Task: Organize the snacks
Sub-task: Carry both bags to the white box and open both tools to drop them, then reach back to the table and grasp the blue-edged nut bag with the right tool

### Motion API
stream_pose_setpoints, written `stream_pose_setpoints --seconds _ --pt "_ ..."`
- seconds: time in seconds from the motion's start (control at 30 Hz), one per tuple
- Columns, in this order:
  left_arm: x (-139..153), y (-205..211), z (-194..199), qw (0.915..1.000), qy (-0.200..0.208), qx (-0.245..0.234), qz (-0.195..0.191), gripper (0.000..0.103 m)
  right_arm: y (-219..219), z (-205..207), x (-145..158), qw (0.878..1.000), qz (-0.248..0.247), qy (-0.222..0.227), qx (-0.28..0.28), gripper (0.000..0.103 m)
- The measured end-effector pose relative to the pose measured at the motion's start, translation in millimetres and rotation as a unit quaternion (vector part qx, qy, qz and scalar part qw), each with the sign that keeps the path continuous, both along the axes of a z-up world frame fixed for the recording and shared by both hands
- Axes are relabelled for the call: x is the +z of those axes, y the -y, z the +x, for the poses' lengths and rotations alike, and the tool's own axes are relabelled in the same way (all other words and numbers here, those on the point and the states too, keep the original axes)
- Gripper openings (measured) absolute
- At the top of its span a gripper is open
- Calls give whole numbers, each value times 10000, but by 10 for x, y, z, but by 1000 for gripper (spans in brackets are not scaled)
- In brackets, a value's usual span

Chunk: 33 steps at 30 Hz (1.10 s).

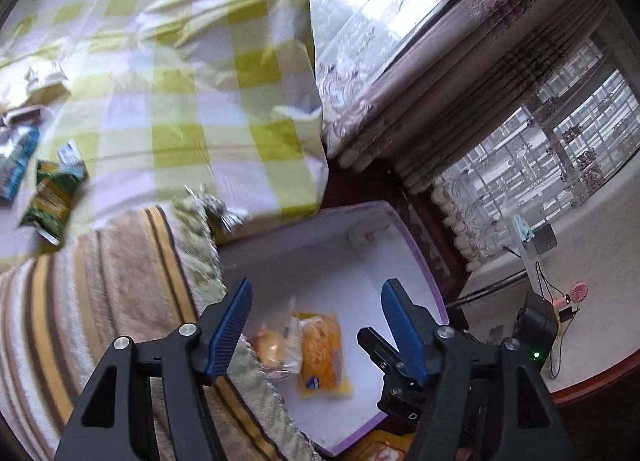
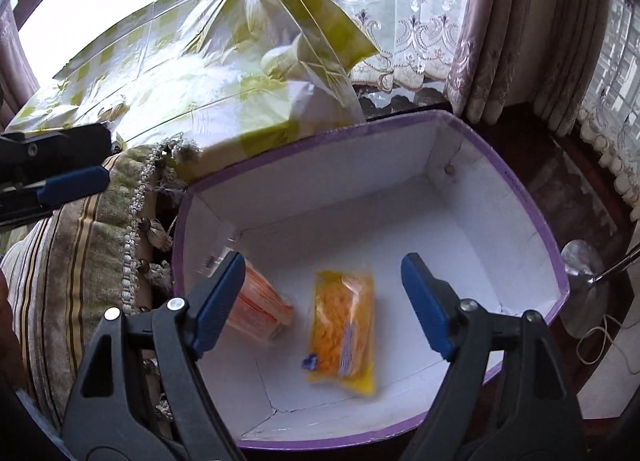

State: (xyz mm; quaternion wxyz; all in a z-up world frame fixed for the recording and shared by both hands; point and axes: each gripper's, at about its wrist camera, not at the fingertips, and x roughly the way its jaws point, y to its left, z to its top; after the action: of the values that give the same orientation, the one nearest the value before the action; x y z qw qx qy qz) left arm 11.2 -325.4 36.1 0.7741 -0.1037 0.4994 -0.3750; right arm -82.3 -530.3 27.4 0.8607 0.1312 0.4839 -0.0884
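A white box with a purple rim [image 2: 557, 261] stands open beside a cloth-covered table. On its floor lie a yellow snack packet [image 2: 344, 329] and an orange-striped packet [image 2: 264, 313], side by side and slightly blurred. My right gripper [image 2: 324, 267] hangs open above them with nothing between its blue pads. My left gripper [image 1: 316, 293] is also open and holds nothing, above the box's near-left side, over the yellow packet [image 1: 322, 353] and the other packet [image 1: 272, 345]. One of its blue fingers [image 2: 76, 183] shows at the left of the right wrist view.
A green snack bag [image 1: 52, 201] and a blue packet [image 1: 16, 165] lie on the yellow-checked cloth [image 1: 180, 81]. A striped, fringed cushion [image 1: 80, 301] presses against the box's left side. Curtains [image 1: 460, 101] and a windowsill with a pink fan [image 1: 576, 293] stand behind.
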Motion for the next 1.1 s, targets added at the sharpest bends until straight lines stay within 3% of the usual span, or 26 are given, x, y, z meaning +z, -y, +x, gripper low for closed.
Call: stream_pose_setpoints --seconds 0.1,0.2,0.33,0.47,0.6,0.73,0.87,0.97,1.1 --pt "92 -172 -4 9989 431 200 -16 68 -66 13 103 9995 -158 271 -49 83" --pt "198 -424 -32 9926 1100 499 152 72 -168 14 222 9972 -417 620 -104 88" --pt "271 -849 -18 9844 1509 864 278 72 -326 135 361 9952 -518 825 16 88" --pt "245 -1396 48 9824 1346 1262 301 72 -505 308 488 9962 -358 781 131 88" --pt "121 -2055 123 9739 1028 1977 424 72 -750 449 590 9959 -133 855 265 88" --pt "26 -2692 140 9597 810 2664 381 71 -1156 648 627 9939 -138 863 670 88" --pt "-140 -3191 171 9465 436 3197 87 71 -1584 846 627 9883 -43 938 1201 88" --pt "-312 -3403 247 9424 62 3340 -190 70 -1896 985 601 9830 -172 920 1578 88" --pt "-374 -3396 378 9453 -79 3248 -284 66 -2227 1190 488 9767 -316 772 1976 88"
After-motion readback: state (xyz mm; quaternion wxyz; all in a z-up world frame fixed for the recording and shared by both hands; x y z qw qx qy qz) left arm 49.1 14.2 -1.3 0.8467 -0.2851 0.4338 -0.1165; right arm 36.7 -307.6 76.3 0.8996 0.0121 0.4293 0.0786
